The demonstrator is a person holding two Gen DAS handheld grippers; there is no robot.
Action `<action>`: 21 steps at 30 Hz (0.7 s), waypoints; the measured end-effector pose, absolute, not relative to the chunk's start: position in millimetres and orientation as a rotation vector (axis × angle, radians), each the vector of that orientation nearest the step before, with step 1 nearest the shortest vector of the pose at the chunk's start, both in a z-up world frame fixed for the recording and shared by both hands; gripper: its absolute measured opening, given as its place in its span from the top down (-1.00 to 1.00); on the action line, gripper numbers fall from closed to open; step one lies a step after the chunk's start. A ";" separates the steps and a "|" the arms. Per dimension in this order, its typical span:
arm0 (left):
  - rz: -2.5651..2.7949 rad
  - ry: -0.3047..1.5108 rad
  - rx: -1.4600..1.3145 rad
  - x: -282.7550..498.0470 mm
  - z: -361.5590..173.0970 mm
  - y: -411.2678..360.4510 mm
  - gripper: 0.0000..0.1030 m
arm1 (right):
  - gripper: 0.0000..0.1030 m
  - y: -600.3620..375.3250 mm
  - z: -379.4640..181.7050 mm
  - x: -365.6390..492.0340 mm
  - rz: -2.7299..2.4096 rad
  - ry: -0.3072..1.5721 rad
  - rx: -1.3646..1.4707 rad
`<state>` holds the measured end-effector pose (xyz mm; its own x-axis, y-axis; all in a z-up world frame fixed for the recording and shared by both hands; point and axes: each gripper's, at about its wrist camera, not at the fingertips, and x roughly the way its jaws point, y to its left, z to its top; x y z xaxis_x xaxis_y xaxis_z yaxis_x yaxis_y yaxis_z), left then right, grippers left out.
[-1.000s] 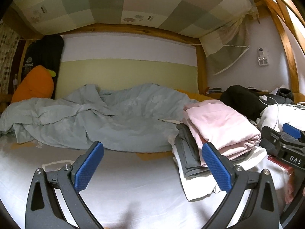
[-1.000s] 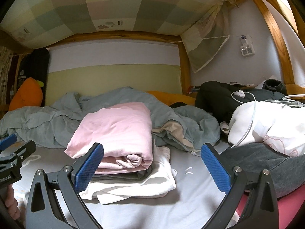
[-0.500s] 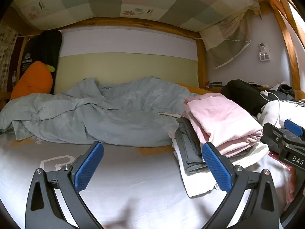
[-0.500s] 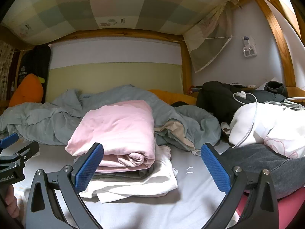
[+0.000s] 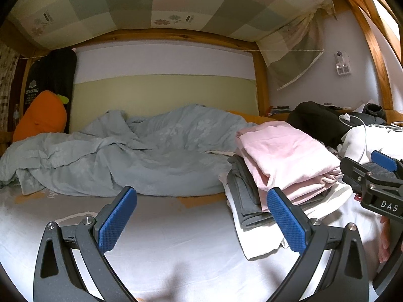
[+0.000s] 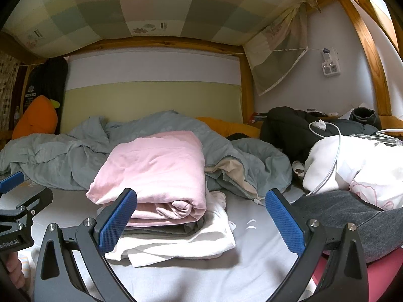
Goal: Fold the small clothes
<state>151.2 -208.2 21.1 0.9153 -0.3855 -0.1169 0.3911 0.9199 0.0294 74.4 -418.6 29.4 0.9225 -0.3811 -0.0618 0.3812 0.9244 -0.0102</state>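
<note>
Both hand-held grippers, the left hand-held gripper (image 5: pixel 200 217) and the right hand-held gripper (image 6: pixel 200 217), are hovering spread and empty over the bed (image 5: pixel 176 239). A folded stack (image 6: pixel 161 196), pink garment (image 6: pixel 156 166) topmost, is lying done; white clothes (image 6: pixel 352 163) and a grey garment (image 6: pixel 352 216) are apparently waiting.

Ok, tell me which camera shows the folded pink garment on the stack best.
Right wrist view: the folded pink garment sits centred, its rolled front edge facing the camera. Left wrist view shows it off to the right, angled.
</note>
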 end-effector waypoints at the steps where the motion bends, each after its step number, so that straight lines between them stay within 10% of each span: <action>1: -0.400 0.111 0.053 150.9 21.1 -208.5 -0.99 | -0.99 -418.6 29.4 74.5 -0.391 0.064 0.002; 21: -0.404 0.127 0.060 152.6 19.4 -210.2 -0.99 | -0.99 -418.1 29.5 75.1 -0.391 0.066 0.001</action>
<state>152.6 -210.2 19.4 0.9119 -0.3876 -0.1349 0.3952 0.9180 0.0335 75.1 -418.1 29.5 0.9225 -0.3805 -0.0648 0.3806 0.9247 -0.0116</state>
